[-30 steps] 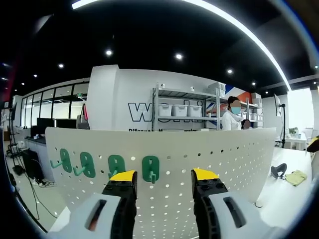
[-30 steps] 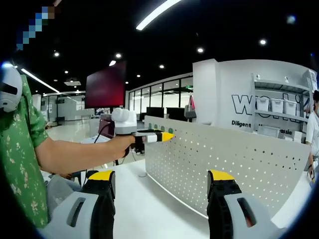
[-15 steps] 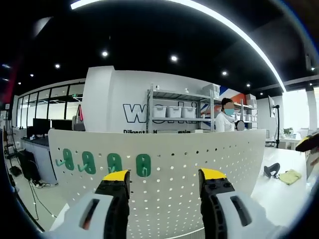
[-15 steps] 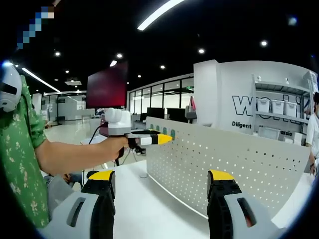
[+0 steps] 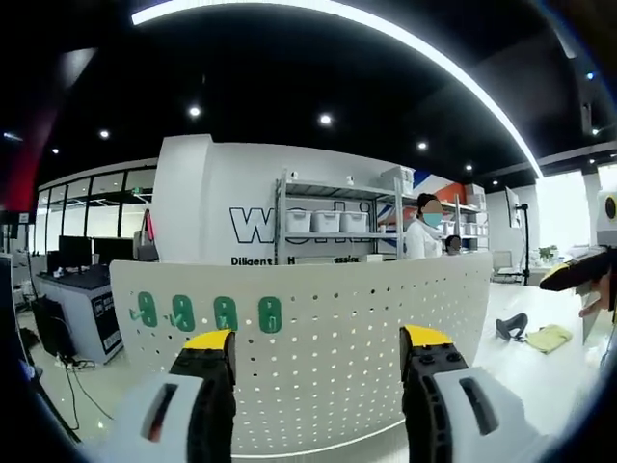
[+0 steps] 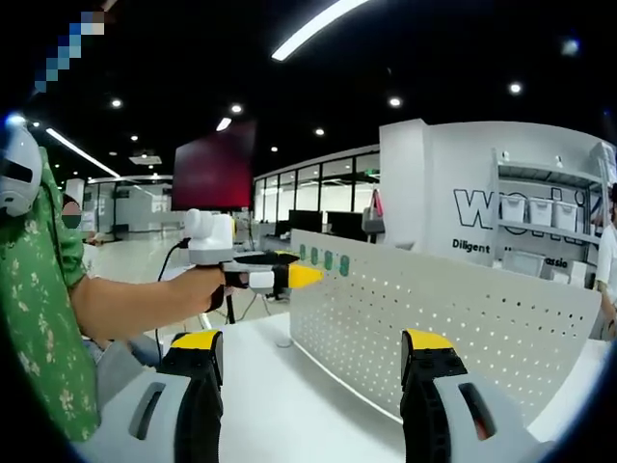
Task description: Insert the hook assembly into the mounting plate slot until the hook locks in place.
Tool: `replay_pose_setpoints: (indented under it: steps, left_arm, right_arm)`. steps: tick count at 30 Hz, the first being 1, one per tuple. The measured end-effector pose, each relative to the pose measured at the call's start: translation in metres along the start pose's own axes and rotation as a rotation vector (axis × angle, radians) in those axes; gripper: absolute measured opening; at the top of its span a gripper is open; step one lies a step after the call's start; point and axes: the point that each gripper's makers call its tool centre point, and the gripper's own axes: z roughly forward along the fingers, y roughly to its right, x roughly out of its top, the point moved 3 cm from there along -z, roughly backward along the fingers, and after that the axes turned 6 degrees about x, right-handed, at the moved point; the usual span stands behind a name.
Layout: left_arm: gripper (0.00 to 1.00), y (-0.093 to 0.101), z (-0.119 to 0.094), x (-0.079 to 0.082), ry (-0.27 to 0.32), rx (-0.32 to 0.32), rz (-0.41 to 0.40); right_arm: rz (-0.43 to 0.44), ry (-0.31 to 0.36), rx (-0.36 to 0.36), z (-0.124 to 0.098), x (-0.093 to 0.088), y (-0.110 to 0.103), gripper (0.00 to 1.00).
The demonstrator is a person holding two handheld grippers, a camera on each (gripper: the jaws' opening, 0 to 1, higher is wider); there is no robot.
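I back left gripper off pegboard: board now sits smaller, further off than a second ago. Jaws apart, nothing between. Four green hooks seated in row near board's upper left edge; I judge insertion done, this is retreat. Right gripper hangs in front of pegboard, jaws apart, empty. Left gripper from right gripper view: pulled left of board's near end. Containers: white bins on shelf behind pegboard, contents unreadable.
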Motion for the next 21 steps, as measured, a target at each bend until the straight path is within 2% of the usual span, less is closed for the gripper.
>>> replay_pose_setpoints:
  steps: [10, 21]
  left_arm:
    - [0.80, -0.013, -0.038, 0.005, 0.007, 0.002, -0.012]
    - [0.84, -0.020, -0.084, 0.007, 0.005, -0.012, -0.003]
  right_arm:
    - [-0.006, 0.002, 0.006, 0.004, 0.002, -0.015, 0.77]
    - [-0.008, 0.007, 0.001, 0.005, 0.003, -0.027, 0.78]
